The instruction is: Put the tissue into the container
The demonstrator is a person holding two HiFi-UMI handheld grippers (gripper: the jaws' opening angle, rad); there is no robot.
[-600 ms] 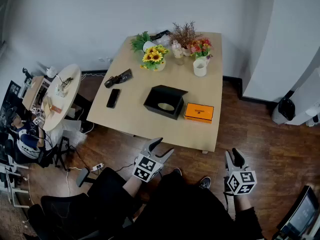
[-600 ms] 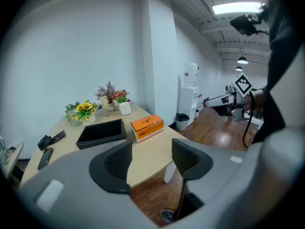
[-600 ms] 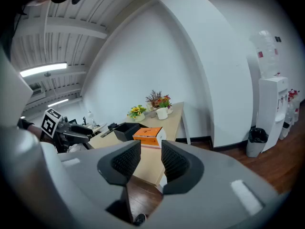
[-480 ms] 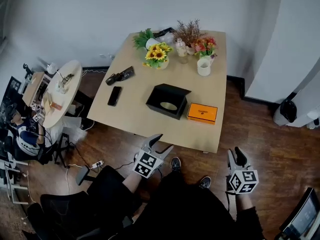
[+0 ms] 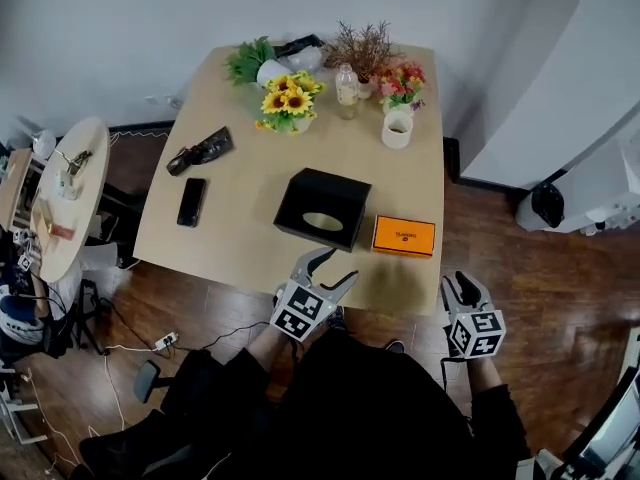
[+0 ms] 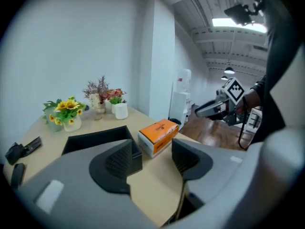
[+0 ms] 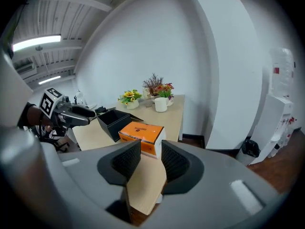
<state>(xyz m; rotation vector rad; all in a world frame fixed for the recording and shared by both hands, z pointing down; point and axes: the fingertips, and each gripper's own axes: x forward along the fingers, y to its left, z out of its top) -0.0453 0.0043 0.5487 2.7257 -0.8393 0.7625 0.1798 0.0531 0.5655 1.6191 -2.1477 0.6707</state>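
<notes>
An orange tissue box [image 5: 404, 236] lies near the wooden table's [image 5: 240, 248] front right edge. Just left of it stands a black open container [image 5: 322, 208]. My left gripper [image 5: 328, 271] hovers over the table's front edge, in front of the container, jaws open and empty. My right gripper [image 5: 462, 288] is off the table's front right corner, open and empty too. The left gripper view shows the tissue box [image 6: 159, 133] and container [image 6: 95, 138] beyond my open left gripper [image 6: 155, 157]. In the right gripper view the tissue box [image 7: 140, 131] sits just past my right gripper [image 7: 150, 159].
At the table's far end stand a sunflower vase [image 5: 283, 108], a bottle [image 5: 346, 88], a white mug [image 5: 398, 128] and more flowers. A phone [image 5: 189, 201] and a dark object [image 5: 200, 152] lie on the left side. A round side table [image 5: 65, 198] stands further left.
The table now sits closer and more central in the head view. Both grippers have come forward to its front edge; their jaws stay open and empty.
</notes>
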